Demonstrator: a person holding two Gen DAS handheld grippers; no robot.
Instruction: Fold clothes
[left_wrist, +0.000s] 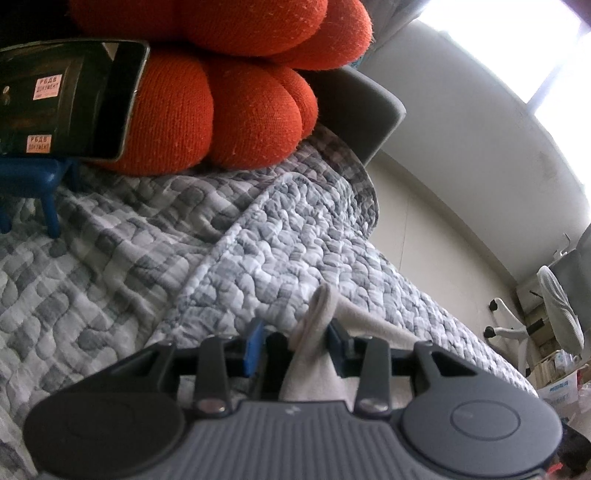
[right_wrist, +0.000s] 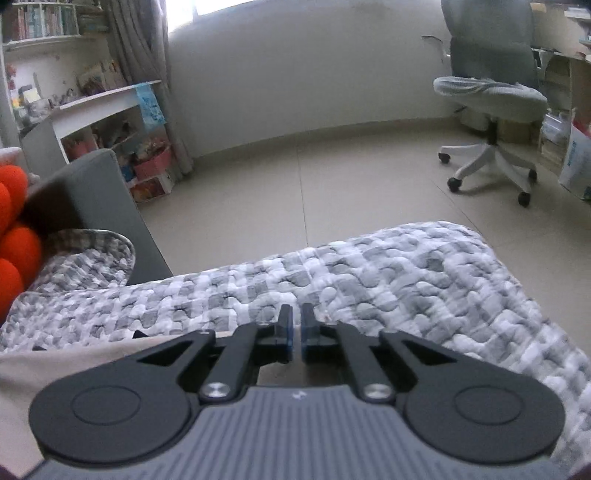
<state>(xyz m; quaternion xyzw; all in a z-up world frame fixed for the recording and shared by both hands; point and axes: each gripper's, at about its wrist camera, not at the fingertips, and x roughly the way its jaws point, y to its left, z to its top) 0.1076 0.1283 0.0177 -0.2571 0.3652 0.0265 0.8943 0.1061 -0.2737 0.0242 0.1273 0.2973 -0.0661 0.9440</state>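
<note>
Beige garment (left_wrist: 314, 354): soft pale cloth, bunched into a raised fold on the grey-and-white checked quilt (left_wrist: 280, 251), near the quilt's edge; in the right wrist view it lies flat at the lower left
Left gripper (left_wrist: 295, 341): tilted down over the bed, jaws partly apart with the bunched fold standing between them; cloth touches the right blue pad, a gap shows beside the left one
Right gripper (right_wrist: 295, 334): tilted down over the quilt, blue pads almost touching, only a thin slit between them, nothing held
Orange cushion (left_wrist: 229, 85): knotted knit, resting at the head end, well apart from the garment
Phone (left_wrist: 70, 99): dark screen on a blue stand, beside the cushion
Edges: quilt drops off to bare tiled floor (right_wrist: 332, 177)
Office chair (right_wrist: 487, 110): far across the floor, well away from the bed
</note>
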